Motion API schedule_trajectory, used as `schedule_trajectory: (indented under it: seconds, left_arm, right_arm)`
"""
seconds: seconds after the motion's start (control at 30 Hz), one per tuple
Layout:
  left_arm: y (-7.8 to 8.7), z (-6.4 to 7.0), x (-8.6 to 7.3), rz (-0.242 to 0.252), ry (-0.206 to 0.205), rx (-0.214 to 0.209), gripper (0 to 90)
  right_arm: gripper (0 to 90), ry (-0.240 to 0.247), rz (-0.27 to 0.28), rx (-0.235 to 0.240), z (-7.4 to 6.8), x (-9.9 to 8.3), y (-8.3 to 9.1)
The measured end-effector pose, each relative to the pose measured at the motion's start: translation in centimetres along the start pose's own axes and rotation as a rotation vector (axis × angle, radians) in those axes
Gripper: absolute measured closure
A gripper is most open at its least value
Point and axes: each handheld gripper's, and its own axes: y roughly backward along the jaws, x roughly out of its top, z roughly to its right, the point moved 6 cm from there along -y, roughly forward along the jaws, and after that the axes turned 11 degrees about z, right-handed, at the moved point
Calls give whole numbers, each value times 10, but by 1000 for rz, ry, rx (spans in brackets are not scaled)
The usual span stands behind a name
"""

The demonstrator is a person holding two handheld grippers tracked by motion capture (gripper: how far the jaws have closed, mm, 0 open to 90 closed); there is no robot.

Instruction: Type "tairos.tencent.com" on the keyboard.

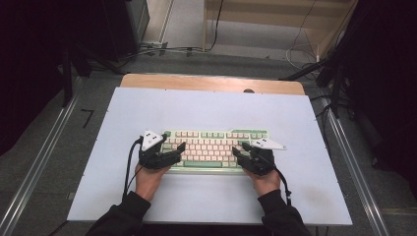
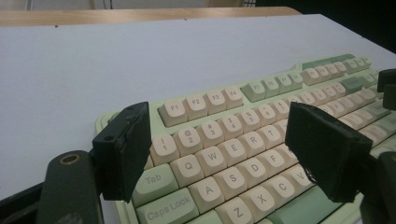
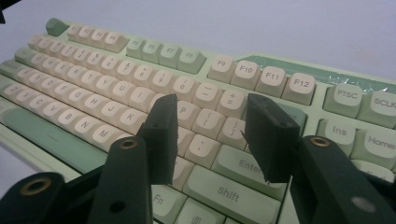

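A white counter [image 1: 206, 105] fills the middle of the high view, with a strip of bare wood along its far edge and grey floor and cables beyond. On it, nearer the person's side than the far edge and roughly centred, lies a keyboard [image 1: 216, 147] with a pale green case, cream letter keys and green modifier keys, its long side running across the counter. The person's forearms in dark sleeves come in from the bottom, each hand gripping a black tool. The left tongs [image 1: 173, 149] sit over the left end of the keyboard and the right tongs [image 1: 242, 150] over its right end, the two tips pointing inward toward each other. In the left gripper view the left tongs [image 2: 219, 149] stand wide, one jaw just beside the Tab and 1 keys at the board's edge, the other above the C and V region; the Q, W, A, S and D keys show in the gap between them, and whether the jaws touch the keys cannot be told. In the right gripper view the right tongs [image 3: 212, 135] are narrower but parted, hanging over the keys near P, the brackets and Enter [image 3: 243, 163], with Shift [image 3: 231, 192] below them and nothing clamped between the pads.
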Motion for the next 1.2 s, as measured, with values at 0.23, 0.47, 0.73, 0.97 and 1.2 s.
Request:
schedule_trajectory:
  seconds: [0.23, 0.47, 0.73, 0.97, 1.2]
  left_arm:
    - [3, -1, -1, 0, 3, 4, 231]
    - [5, -2, -1, -1, 8, 6, 236]
    - [7, -4, -1, 4, 13, 8, 235]
    - [8, -4, 0, 5, 14, 9, 235]
    - [9, -5, -1, 6, 14, 11, 235]
  right_arm:
    - [727, 33, -10, 26, -6, -2, -3]
    - [876, 66, -31, 54, -14, -5, -6]
    - [877, 91, -51, 88, -24, -9, -7]
    - [877, 95, -66, 95, -27, -12, -9]
    - [877, 99, -75, 101, -29, -14, -10]
